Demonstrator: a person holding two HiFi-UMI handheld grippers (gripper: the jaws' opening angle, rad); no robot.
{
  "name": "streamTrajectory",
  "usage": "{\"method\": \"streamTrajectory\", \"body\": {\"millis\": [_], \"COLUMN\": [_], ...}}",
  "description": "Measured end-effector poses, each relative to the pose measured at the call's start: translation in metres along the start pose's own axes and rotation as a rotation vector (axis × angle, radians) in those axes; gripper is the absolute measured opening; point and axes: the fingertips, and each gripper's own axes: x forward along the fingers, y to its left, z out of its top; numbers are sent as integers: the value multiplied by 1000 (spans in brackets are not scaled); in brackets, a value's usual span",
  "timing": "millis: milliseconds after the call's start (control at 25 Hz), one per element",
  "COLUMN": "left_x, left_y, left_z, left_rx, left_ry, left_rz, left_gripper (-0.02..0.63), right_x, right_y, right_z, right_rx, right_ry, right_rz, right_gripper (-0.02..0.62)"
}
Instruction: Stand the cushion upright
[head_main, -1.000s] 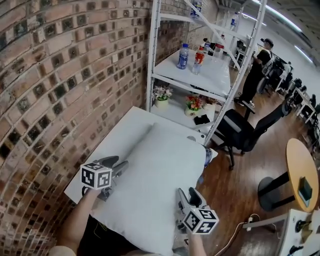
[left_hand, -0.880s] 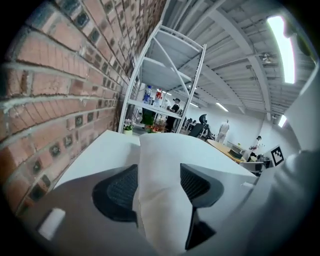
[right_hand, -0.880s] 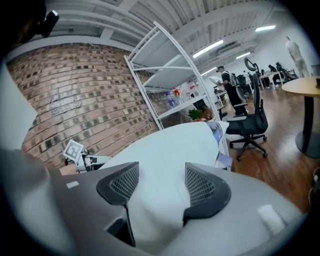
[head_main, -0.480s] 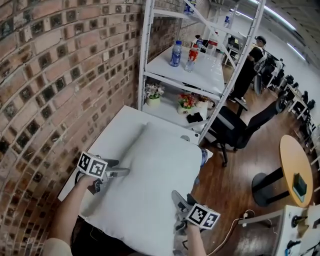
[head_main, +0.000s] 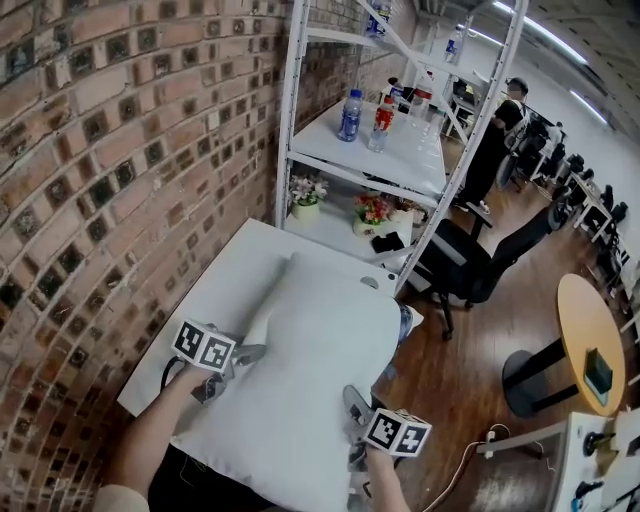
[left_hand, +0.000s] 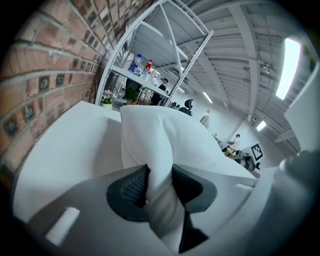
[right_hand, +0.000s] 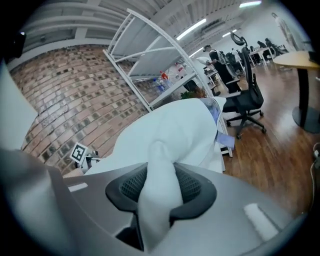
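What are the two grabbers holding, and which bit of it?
Both hold the big white fabric cushion. The left gripper pinches a fold of its left edge, the right gripper a fold of its right edge; both pairs of jaws are closing.

The large white cushion (head_main: 320, 350) lies on the white table (head_main: 215, 295), both side edges pinched into folds.

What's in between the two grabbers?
The cushion, seen in the head view; the left gripper and right gripper each have jaws closing on its edge.

White cushion (head_main: 310, 350); white table (head_main: 215, 290); red-brown brick wall (head_main: 100, 150); brown wood floor (head_main: 470, 345).
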Motion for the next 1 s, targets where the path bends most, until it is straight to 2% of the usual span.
{"method": "streamTrajectory", "body": {"millis": [200,360,600,1000], "left_x": [-12,-31,-59,-103], "left_y": [-9,-21,-33,-49], "left_z": [3,11,26,43], "left_rx": [60,133,185,160], "left_ry": [-38,-77,-155,-329], "left_rz": [88,164,260,362], "left_gripper": [77,58,57,57], "right_x": [-10,-8,-9,-11], "right_y": [14,20,38,73], "right_z": [14,15,30,70], "right_rx": [-133,-171,-280,-447], "right_ry": [-10,-24,-36,-86], "right_rz": [-55,-46,-50,7], "right_gripper": [74,63,63,63]}}
